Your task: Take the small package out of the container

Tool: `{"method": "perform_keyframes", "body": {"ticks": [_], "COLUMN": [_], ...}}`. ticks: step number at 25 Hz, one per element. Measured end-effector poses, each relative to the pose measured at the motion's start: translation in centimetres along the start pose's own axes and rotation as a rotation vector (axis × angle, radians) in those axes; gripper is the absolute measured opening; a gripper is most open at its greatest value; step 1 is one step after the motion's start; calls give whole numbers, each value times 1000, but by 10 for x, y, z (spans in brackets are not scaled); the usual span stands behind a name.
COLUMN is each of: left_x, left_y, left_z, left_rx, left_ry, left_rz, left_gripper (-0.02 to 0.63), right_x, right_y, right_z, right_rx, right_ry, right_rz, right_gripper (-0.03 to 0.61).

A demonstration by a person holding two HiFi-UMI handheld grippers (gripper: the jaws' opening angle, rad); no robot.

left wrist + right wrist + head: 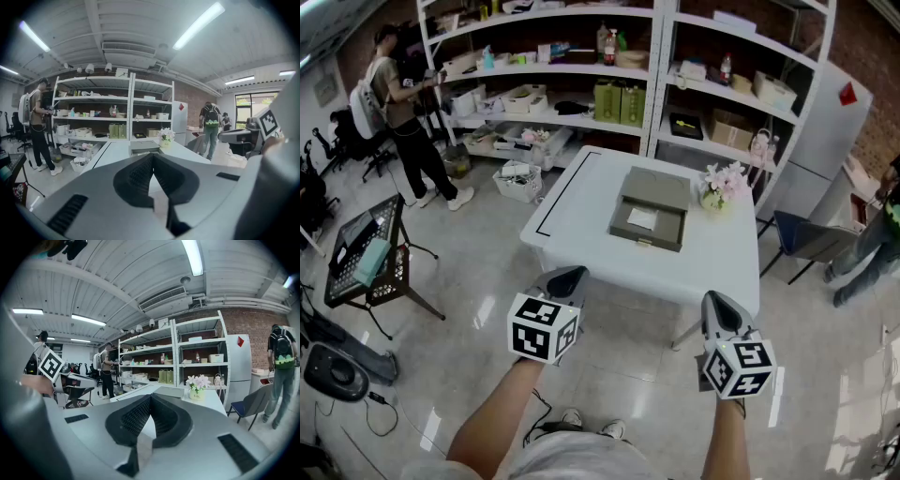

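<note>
An olive-grey box-like container (649,214) lies open in the middle of a white table (581,225). Inside it rests a small white package (642,218). Both grippers hover over the floor in front of the table's near edge, apart from the container. My left gripper (567,278) is shut and holds nothing. My right gripper (718,306) is shut and empty too. In the left gripper view the jaws (152,157) meet below the distant container (144,146). In the right gripper view the jaws (151,398) are closed, with the container (169,391) beyond.
A pot of pink flowers (719,187) stands on the table right of the container. White shelves (619,84) line the back wall. A person (403,122) stands at the far left, near a black side table (366,253). A blue chair (806,239) and another person (872,234) are at the right.
</note>
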State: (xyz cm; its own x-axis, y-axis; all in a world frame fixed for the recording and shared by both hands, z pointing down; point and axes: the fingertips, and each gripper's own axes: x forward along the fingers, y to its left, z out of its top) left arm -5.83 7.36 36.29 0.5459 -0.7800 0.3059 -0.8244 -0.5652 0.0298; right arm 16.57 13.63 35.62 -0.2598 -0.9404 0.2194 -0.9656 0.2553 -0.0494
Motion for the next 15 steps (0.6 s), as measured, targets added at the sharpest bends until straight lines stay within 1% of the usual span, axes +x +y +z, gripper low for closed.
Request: {"method": "perform_keyframes", "body": {"ticks": [5,15], "left_x": [10,20], "left_y": [-14,-25], "left_z": [4,4], "left_rx": [14,10], "left_ry": [-1,5], "left_rz": [-7,22], "left_gripper": [2,2], "right_x": [0,18], "right_y": [-12,-19], "right_z": [3,7], "right_rx": [3,-30], "right_ry": [-15,-15], "right_rz": [4,57], "right_gripper": [3,3]}}
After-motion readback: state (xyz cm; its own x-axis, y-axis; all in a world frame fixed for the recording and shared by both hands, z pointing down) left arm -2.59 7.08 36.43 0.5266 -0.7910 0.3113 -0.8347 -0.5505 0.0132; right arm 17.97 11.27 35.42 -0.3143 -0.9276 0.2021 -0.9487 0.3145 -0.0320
